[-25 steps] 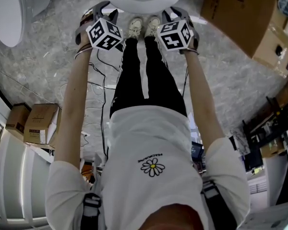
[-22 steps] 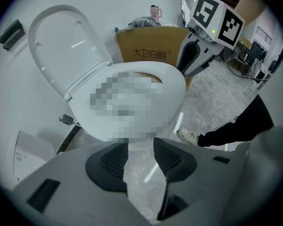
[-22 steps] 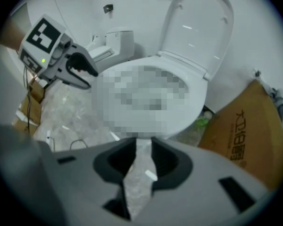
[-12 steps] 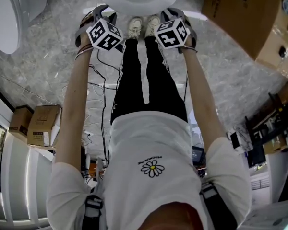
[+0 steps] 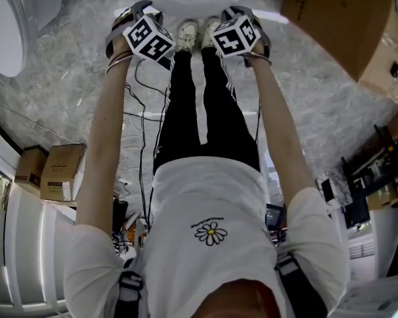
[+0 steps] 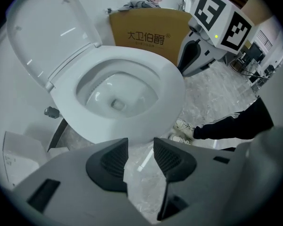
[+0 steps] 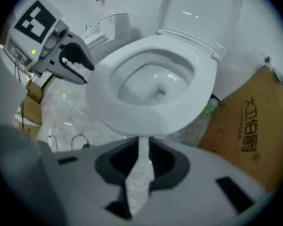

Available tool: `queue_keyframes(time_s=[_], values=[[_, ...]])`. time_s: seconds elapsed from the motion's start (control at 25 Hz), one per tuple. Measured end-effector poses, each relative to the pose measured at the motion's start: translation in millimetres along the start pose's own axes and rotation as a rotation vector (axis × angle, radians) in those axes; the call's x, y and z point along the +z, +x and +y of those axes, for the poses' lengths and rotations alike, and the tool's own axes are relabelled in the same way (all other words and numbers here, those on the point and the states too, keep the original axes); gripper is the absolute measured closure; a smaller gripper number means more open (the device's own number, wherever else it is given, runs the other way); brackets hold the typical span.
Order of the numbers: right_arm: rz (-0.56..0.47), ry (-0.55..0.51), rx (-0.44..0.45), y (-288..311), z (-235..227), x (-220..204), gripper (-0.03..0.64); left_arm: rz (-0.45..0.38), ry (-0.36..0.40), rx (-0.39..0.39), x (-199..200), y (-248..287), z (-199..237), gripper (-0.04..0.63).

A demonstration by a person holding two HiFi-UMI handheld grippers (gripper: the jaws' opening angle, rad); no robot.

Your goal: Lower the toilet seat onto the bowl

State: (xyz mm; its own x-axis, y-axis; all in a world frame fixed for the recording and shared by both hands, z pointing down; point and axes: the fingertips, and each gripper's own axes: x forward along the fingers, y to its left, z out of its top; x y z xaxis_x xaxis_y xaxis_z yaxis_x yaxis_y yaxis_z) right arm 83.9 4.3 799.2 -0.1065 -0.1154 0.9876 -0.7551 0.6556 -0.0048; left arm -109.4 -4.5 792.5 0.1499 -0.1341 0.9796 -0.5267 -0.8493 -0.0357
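The toilet bowl (image 6: pixel 172 95) holds nothing I can see but its drain, and the cardboard box (image 6: pixel 146 34) behind it shows no contents. The seat (image 6: pixel 47 32) stands upright at the back, well apart from the 2 claws. The left claw (image 6: pixel 140 157) is spread and empty. The right claw (image 7: pixel 142 161), narrowly parted around nothing, has just been closing. Both hang low before the bowl's front. They should probably reach the seat's top edge, then ease it down rather than drop it.
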Motion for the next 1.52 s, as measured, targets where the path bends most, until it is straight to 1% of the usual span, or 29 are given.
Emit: queue_keyframes(time_s=[0.12,0.32,0.44,0.6,0.76,1.0,1.08,1.24,1.32,1.4,1.52], values=[[0.007,0.010,-0.006,3.7,-1.5,-0.6,0.531,0.022,0.000,-0.015,-0.9,5.9,-1.2,0.413],[0.015,0.016,-0.002,14.8,1.1,-1.9,0.531,0.012,-0.031,-0.024,0.3,12.3,-3.3,0.416],[0.012,0.024,0.003,19.7,0.1,-3.0,0.532,0.012,-0.028,-0.036,5.0,17.9,-8.7,0.416],[-0.009,0.037,0.005,23.2,0.5,-0.6,0.532,-0.007,-0.042,-0.019,4.2,19.4,-7.4,0.414],[-0.019,0.053,0.012,25.2,2.1,-3.5,0.533,-0.017,-0.038,-0.003,3.0,20.3,-9.6,0.411],[0.031,0.019,0.000,40.5,6.5,-8.7,0.534,-0.028,-0.052,-0.006,8.1,22.7,-7.6,0.410],[0.025,0.035,-0.003,39.7,7.7,-8.0,0.537,-0.027,-0.060,-0.004,7.8,22.3,-7.3,0.408],[0.013,0.048,-0.004,32.2,7.8,-6.2,0.537,0.002,-0.105,0.001,5.0,21.7,-6.2,0.419],[0.009,0.046,-0.015,23.8,4.1,-5.6,0.537,0.009,-0.153,0.001,7.4,17.4,-3.6,0.452],[0.001,0.048,-0.026,12.2,-0.6,-2.1,0.537,-0.012,-0.196,0.021,14.5,6.2,4.2,0.460],[-0.030,0.057,-0.047,-9.7,-9.0,8.6,0.537,-0.062,-0.221,0.050,32.9,-18.4,17.5,0.460]])
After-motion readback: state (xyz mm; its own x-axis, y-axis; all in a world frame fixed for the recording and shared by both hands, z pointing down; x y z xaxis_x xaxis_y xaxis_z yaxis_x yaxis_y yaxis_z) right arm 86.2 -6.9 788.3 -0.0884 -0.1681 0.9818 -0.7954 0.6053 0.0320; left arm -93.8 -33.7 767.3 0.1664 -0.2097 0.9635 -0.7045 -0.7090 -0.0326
